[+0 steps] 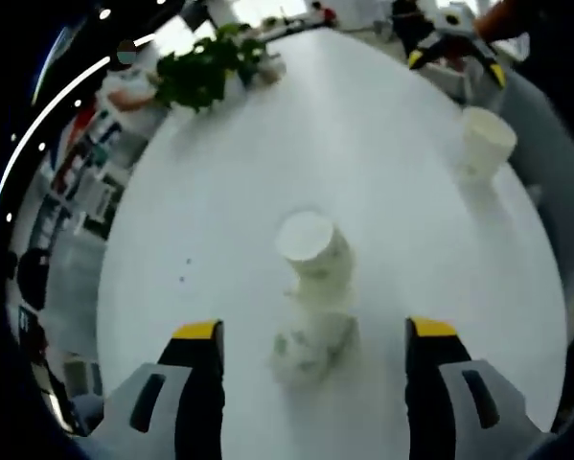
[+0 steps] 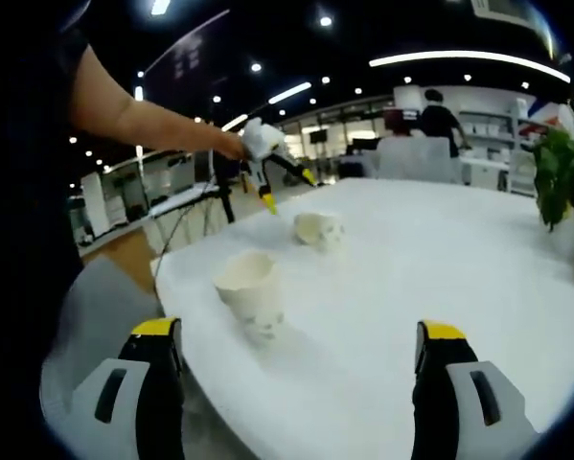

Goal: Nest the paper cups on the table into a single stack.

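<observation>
A short stack of white paper cups (image 1: 312, 287) rests on the round white table (image 1: 363, 163), lying between and just beyond the jaws of my left gripper (image 1: 314, 331), which is open and above it. A single cup (image 1: 486, 142) stands upright near the table's right edge. In the right gripper view that single cup (image 2: 253, 292) stands close ahead, left of centre, with my right gripper (image 2: 299, 331) open and empty before it. Farther back lies the stack (image 2: 318, 230), and a person's hand holds the left gripper (image 2: 287, 189) over it. The right gripper (image 1: 456, 57) shows beyond the table.
A green potted plant (image 1: 210, 67) stands at the table's far side, and shows again as the plant (image 2: 564, 182) at the right. The table edge (image 2: 186, 316) runs close to the single cup. Office furniture and a person (image 2: 440, 120) are far behind.
</observation>
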